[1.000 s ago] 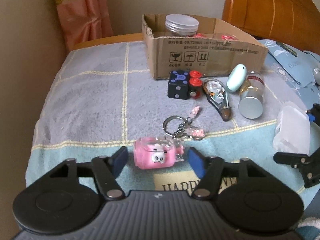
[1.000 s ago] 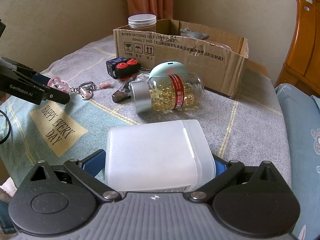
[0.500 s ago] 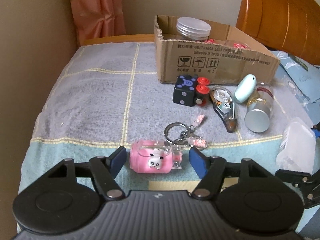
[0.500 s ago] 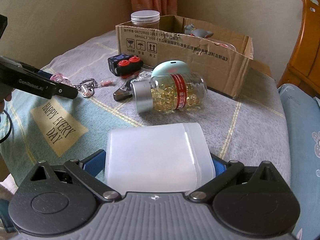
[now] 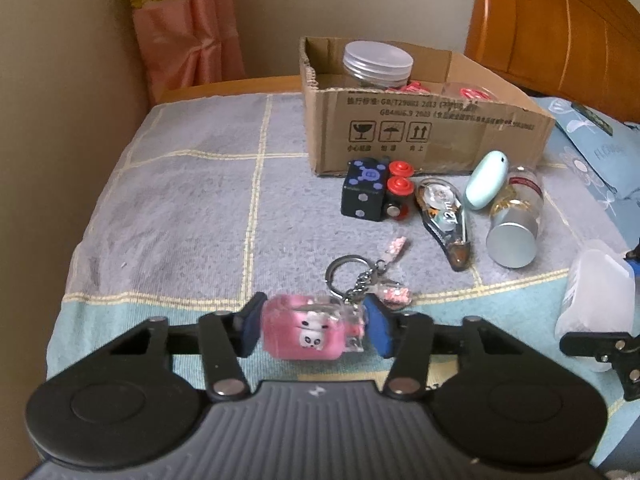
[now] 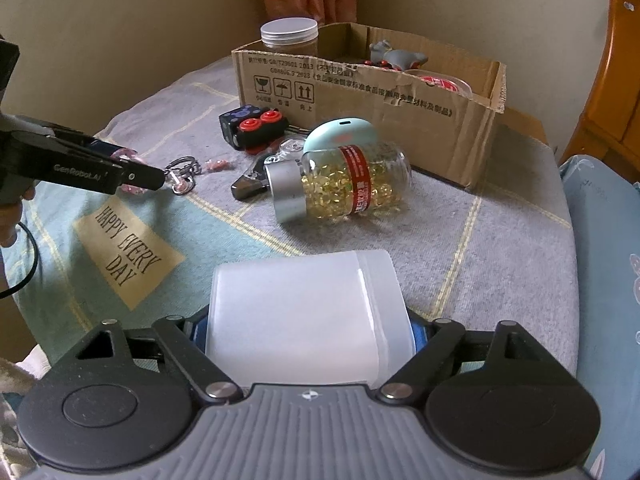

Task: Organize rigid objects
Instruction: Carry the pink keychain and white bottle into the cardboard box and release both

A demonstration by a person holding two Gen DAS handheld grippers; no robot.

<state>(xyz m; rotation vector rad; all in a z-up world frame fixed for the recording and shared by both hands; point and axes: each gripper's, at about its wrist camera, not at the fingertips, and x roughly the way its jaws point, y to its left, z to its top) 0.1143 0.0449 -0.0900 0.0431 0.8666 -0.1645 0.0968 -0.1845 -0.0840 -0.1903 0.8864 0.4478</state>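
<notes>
Pink plastic now sits pinched between the blue pads of my left gripper (image 5: 314,330): a second ago those pads stood apart on either side of the pink charm (image 5: 308,330), and they have since come together until both press its ends. The charm is still low over the towel-covered table (image 5: 180,200), with its key ring (image 5: 346,272) and chain trailing toward the far side, so I judge the pick made but the lift not started.

My right gripper (image 6: 308,330) has also come in around the white plastic container (image 6: 304,312). Its jaws are closing at this moment, and the blue pads show at both side walls of the container, so I read this as a grip just forming. The container lies on its side at the near edge of the table.

With 2 objects in hand, the sorting can go on to the cardboard box (image 5: 424,136) at the back, which already holds a clear jar and some red items. The capsule bottle (image 6: 344,180), the black cube toy (image 5: 364,196) and the mint oval case (image 5: 486,180) remain loose in front of the box.
</notes>
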